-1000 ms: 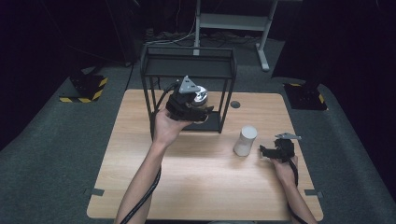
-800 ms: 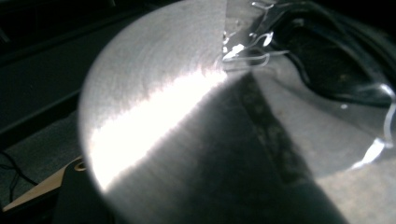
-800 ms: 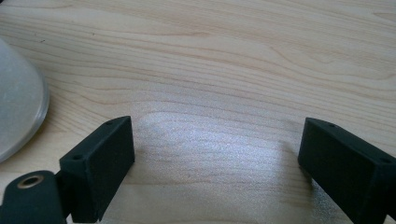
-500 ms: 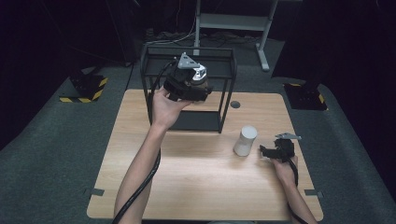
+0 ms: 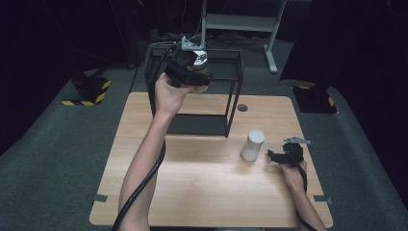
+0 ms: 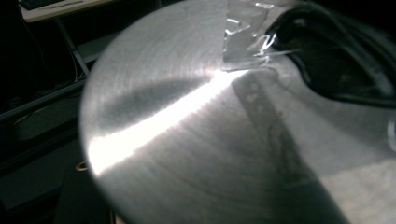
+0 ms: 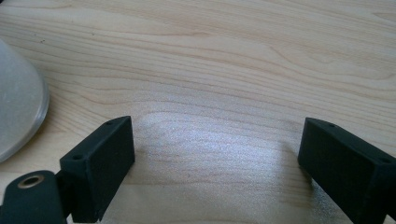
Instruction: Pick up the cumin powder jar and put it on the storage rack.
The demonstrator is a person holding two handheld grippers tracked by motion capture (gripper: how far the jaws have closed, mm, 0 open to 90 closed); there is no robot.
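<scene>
At the upper centre of the high view: left gripper (image 5: 192, 77), raised at the top edge of a black wire rack (image 5: 235, 91) and clamped on a metal cup (image 5: 201, 83); the hand and gripper cover most of the cup. In the left gripper view the cup's brushed steel side (image 6: 196, 140) lies close before the lens, with a bright streak across it and clear tape at the top of the frame.

Right of centre in the high view: white cylinder (image 5: 253, 144), upright on the wooden table (image 5: 202, 192), apart from the rack.

Lower right in the high view: right gripper (image 5: 278, 157), resting on the table just beside the cylinder. In the right gripper view its jaws stand apart with nothing between them but bare tabletop; the cylinder's pale edge (image 7: 18, 116) sits at the frame's left.
</scene>
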